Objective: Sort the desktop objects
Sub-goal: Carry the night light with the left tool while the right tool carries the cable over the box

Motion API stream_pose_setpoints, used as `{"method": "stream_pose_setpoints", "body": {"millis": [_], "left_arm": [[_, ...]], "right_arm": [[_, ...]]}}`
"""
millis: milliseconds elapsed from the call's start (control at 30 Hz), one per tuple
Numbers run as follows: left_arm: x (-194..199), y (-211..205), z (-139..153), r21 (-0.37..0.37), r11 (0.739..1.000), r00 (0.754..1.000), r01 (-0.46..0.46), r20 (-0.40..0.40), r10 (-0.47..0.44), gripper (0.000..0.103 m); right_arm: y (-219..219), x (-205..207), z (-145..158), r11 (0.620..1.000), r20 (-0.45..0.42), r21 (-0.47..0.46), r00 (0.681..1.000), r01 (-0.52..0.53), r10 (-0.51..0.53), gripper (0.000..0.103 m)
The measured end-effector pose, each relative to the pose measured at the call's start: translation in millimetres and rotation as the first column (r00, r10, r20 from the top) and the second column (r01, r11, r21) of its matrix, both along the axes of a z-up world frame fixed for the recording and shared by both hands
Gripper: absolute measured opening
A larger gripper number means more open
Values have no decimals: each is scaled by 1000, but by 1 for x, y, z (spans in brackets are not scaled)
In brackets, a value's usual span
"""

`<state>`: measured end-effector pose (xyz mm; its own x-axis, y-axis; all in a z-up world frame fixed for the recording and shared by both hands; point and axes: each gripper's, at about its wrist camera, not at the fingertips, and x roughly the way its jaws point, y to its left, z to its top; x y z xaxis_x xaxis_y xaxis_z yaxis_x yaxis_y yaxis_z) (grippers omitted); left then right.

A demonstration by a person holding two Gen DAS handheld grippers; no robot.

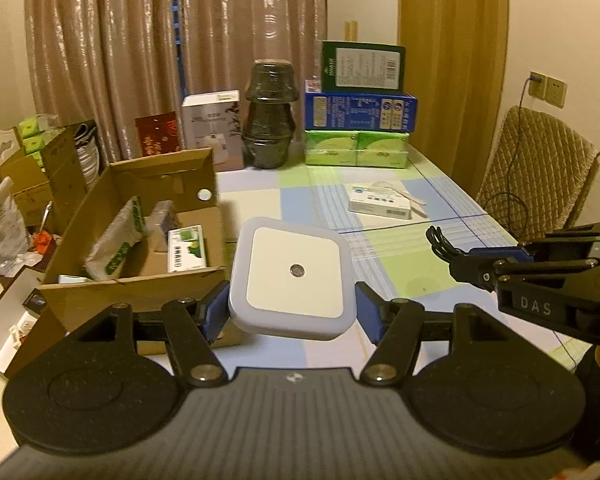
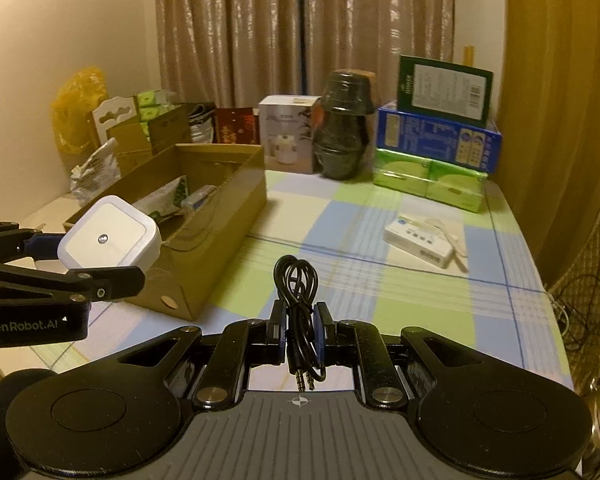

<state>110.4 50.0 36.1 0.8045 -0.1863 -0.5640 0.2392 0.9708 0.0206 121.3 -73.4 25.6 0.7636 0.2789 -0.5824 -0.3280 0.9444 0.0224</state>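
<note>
Both loaded, mid-carry. Left gripper (image 1: 292, 310) is clamping the white square night light (image 1: 294, 278), holding it just beside the near corner of the cardboard box (image 1: 140, 292). Right gripper (image 2: 299, 338) is pinching the coiled black audio cable (image 2: 297, 280) in narrow jaws, above the tabletop (image 2: 420, 300). Box is already holding a few packets. Neither item is dropped in yet. Still lying out: the small white box (image 2: 418, 242) with a spoon-like thing beside it.
</note>
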Motion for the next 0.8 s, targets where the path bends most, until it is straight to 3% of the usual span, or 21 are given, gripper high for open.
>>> {"method": "stream_pose_setpoints", "body": {"millis": [400,800], "left_arm": [[1,54,11,10,995,995,-99,17,99,61],[34,113,23,50,980,981,-194,36,192,61]], "right_arm": [[55,15,12,993,19,8,993,-116,116,10],[118,66,25,975,36,43,976,-217,216,10]]}}
